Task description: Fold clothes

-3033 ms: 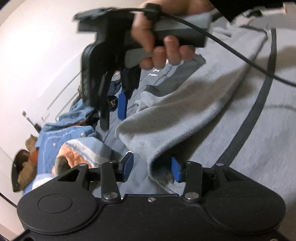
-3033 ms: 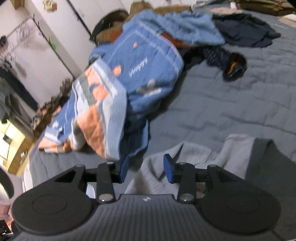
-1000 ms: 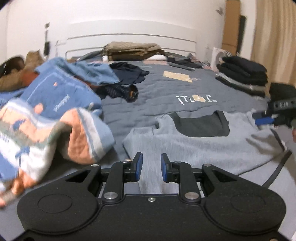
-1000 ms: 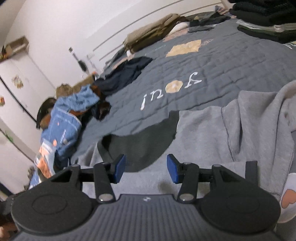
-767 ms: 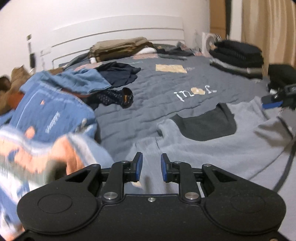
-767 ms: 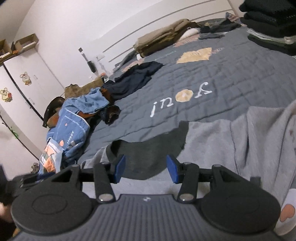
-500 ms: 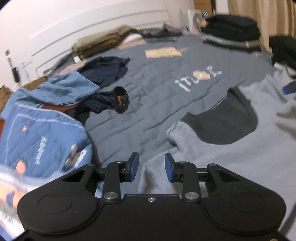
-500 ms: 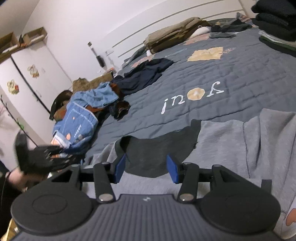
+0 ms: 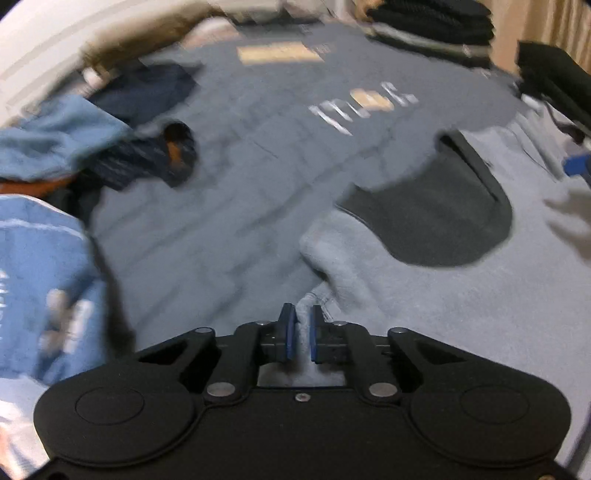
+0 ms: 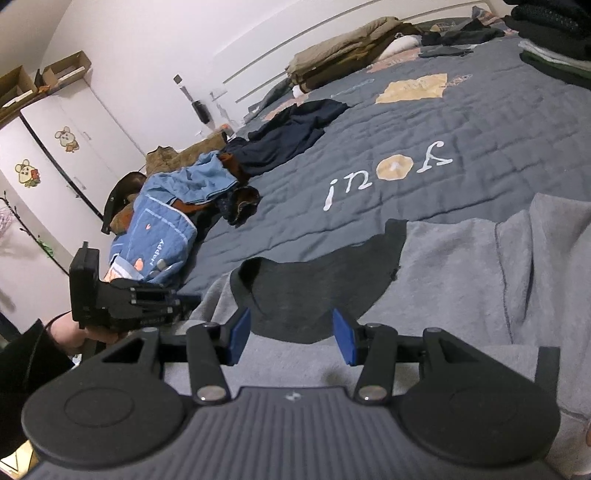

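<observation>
A grey sweatshirt [image 9: 443, 314] [image 10: 461, 266] lies spread on the bed, and the dark lining [image 9: 432, 218] [image 10: 314, 280] of its neck opening shows. My left gripper [image 9: 300, 325] is at the garment's near left edge. Its jaws are closing tight, and a fold of grey fabric is pinched between the blue pads. In the right wrist view the left gripper [image 10: 192, 297] points at that same edge, with a hand behind it. My right gripper [image 10: 291, 338] hovers over the sweatshirt in front of the neck opening. It is open, with nothing between its pads.
The bed's grey quilt [image 10: 461, 122] has white lettering. A blue quilted heap [image 9: 37, 258] [image 10: 159, 240] lies left of the sweatshirt, a navy garment [image 10: 295, 133] further back. Folded tan clothes [image 10: 343, 55] and dark stacks [image 9: 432, 18] sit at the head end. A white wardrobe [image 10: 74, 147] stands on the left.
My left gripper dropped down toward the sweatshirt's left edge, opened slightly, then closed on the fabric. The right gripper stayed nearly still and open.
</observation>
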`<state>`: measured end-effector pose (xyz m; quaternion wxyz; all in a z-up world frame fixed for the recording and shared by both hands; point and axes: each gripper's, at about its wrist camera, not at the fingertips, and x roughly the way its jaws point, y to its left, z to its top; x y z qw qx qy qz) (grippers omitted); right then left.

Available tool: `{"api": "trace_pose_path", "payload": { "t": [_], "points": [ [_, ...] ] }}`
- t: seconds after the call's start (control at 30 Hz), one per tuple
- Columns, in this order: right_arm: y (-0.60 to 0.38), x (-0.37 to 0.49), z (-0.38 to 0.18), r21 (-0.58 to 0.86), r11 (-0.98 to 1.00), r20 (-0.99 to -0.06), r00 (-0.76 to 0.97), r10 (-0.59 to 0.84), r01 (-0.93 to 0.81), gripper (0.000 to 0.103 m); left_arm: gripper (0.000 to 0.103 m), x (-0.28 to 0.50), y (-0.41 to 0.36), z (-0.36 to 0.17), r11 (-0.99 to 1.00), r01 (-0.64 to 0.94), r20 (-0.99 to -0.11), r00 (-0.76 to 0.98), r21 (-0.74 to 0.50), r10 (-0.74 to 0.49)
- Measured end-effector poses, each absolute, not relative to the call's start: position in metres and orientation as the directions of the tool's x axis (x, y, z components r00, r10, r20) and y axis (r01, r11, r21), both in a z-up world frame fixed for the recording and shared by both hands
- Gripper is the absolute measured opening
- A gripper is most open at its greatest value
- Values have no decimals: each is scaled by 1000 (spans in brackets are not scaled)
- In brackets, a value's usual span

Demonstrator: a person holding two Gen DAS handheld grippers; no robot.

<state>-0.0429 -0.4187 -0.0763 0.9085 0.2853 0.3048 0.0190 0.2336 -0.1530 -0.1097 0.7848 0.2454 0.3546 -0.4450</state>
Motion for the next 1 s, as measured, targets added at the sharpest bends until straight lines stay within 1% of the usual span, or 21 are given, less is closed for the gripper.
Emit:
{"api": "trace_pose_path", "payload": {
  "t": [0.1,0.2,0.27,0.33,0.4,0.47,0.5,0.57,0.6,0.67,0.73,0.77,0.8,0.83,0.9,1.0],
  "points": [
    [-417,-43,-75,529,838,-538,816,210,133,49,6,239,-133,-103,584,808,-730,447,81,-517],
    [-418,-43,-74,535,833,-527,826,199,141,49,6,241,-118,-102,644,763,-719,472,44,-510],
    [-419,-43,-74,540,830,-524,828,197,144,49,11,240,-116,-104,664,748,-721,468,15,-511],
    [-419,-43,-74,544,827,-525,827,204,141,49,11,236,-117,-99,661,750,-699,486,24,-525],
    [-419,-43,-74,542,829,-522,828,204,138,49,15,236,-116,-92,653,757,-683,484,15,-546],
    [-422,-43,-74,544,827,-522,829,199,144,49,39,238,-119,-87,649,761,-688,468,-6,-555],
    [-423,-43,-74,544,826,-523,829,197,147,49,42,239,-121,-85,646,763,-687,468,-2,-556],
    [-427,-44,-75,553,818,-524,830,193,159,49,42,238,-130,-86,608,794,-703,435,4,-563],
    [-428,-44,-75,554,816,-524,830,189,164,49,43,238,-135,-89,596,803,-715,422,11,-556],
    [-431,-45,-75,557,814,-522,832,187,167,49,47,238,-144,-97,580,814,-746,408,36,-526],
    [-431,-45,-74,558,813,-521,833,188,166,49,46,243,-152,-111,578,814,-785,390,50,-481],
    [-432,-45,-74,559,812,-521,833,188,166,49,31,245,-152,-116,571,821,-797,359,22,-486],
    [-432,-45,-74,560,812,-520,833,188,166,49,20,246,-152,-119,561,828,-805,323,-14,-497],
    [-432,-45,-74,560,811,-520,833,189,166,49,12,246,-151,-119,543,839,-795,309,-30,-521],
    [-434,-44,-74,562,810,-518,834,188,167,49,11,244,-150,-117,558,830,-769,360,4,-529],
    [-438,-46,-73,562,809,-512,841,175,174,49,11,246,-148,-115,592,806,-751,396,9,-528]
  ]
}}
